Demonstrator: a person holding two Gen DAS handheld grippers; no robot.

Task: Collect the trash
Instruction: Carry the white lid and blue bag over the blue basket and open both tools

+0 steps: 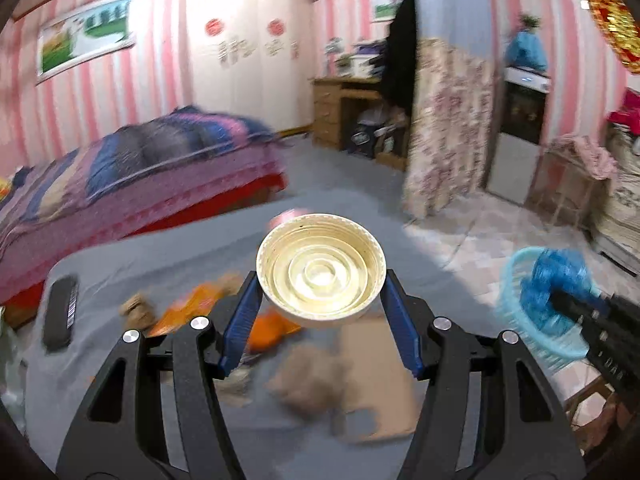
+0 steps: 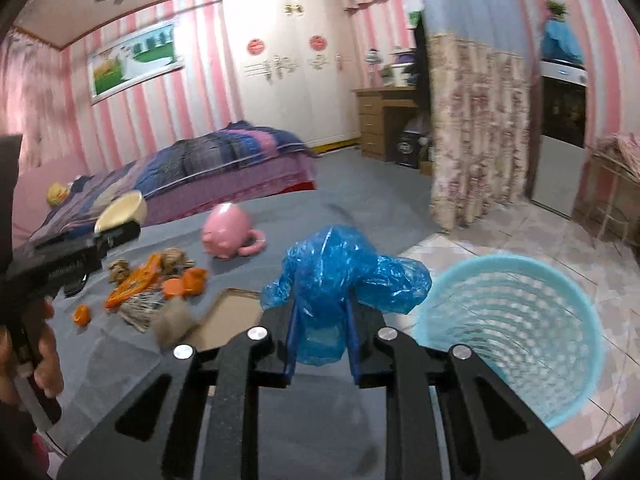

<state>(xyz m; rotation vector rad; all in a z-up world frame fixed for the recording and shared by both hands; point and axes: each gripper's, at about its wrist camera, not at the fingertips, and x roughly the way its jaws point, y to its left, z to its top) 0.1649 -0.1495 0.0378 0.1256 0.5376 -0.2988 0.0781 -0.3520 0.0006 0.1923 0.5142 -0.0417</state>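
Left wrist view
Left gripper: clamped on one cream jar lid, hollow side facing the lens, pinched across its width between the blue pads.
Position: raised above the grey table, littered surface below.
Bin bearing: one light-blue basket to the right, off the table edge, partly masked by the right gripper and its load.
Litter below, blurred: orange scraps, brown crumpled wads, cardboard sheet; exact count not possible.
Other: one black remote at left.

Right wrist view
Right gripper: closed on one blue plastic bag, bunched above and between the fingers.
Key relation: basket just right of the bag, mouth open, standing on the tiled floor; right hand clearly nearer than left.
Judgement: short rightward carry needed before release over the mouth.
Left gripper: far left, lid in its grip.
Not trash, likely: one pink pig-shaped mug, on its side.
Litter count: roughly four orange pieces, three or so brown wads, one cardboard sheet.
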